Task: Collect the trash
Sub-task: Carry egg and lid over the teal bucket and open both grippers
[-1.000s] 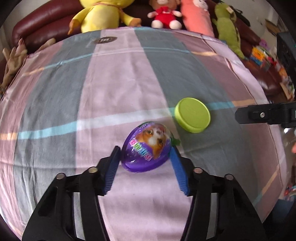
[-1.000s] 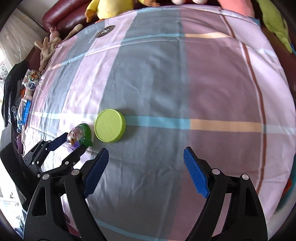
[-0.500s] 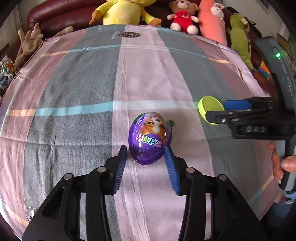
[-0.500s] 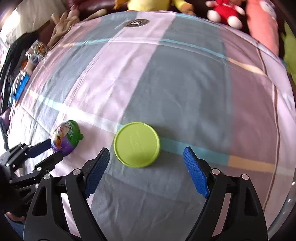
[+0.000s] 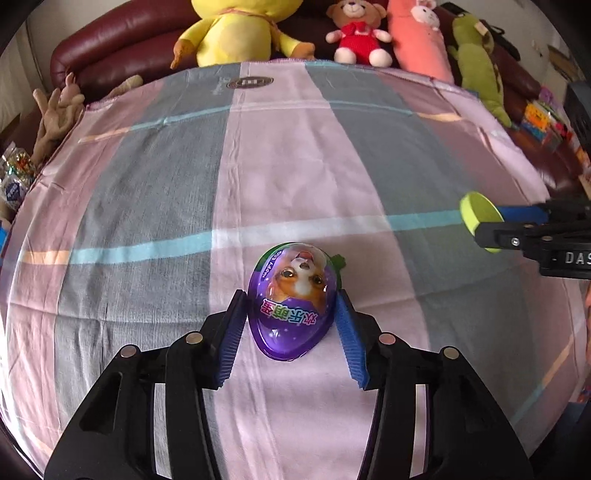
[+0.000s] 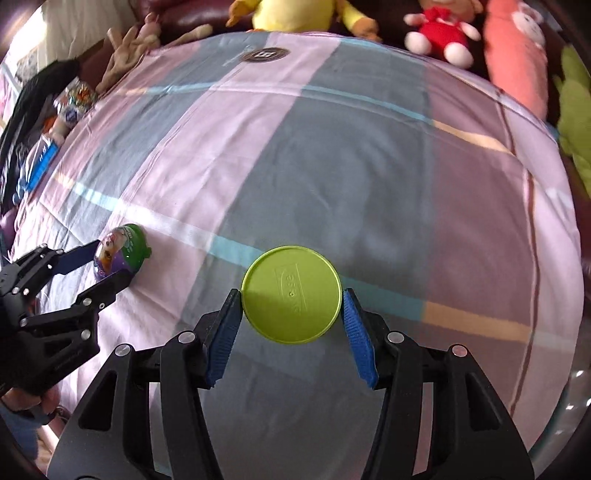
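A purple egg-shaped capsule [image 5: 291,314] with a puppy picture lies on the checked cloth [image 5: 280,155]. My left gripper [image 5: 291,295] straddles it, both blue pads against its sides while the jaws open slightly. From the right wrist view the same capsule [image 6: 120,251] sits between those fingers at the left. A round lime-green lid [image 6: 291,294] lies flat on the cloth between the pads of my right gripper [image 6: 291,295]. These jaws are closing, and a thin gap shows at the lid's rim. In the left wrist view the lid [image 5: 476,216] is half hidden by that gripper.
Plush toys line the far edge by a dark red sofa: a yellow duck [image 5: 236,29], a teddy in red [image 5: 356,31], a pink rabbit [image 5: 421,37], a green one [image 5: 476,62]. Small packets [image 6: 74,99] lie off the cloth's left edge.
My right gripper came down over the green lid and its jaws narrowed around it. My left gripper slid further along the capsule's sides.
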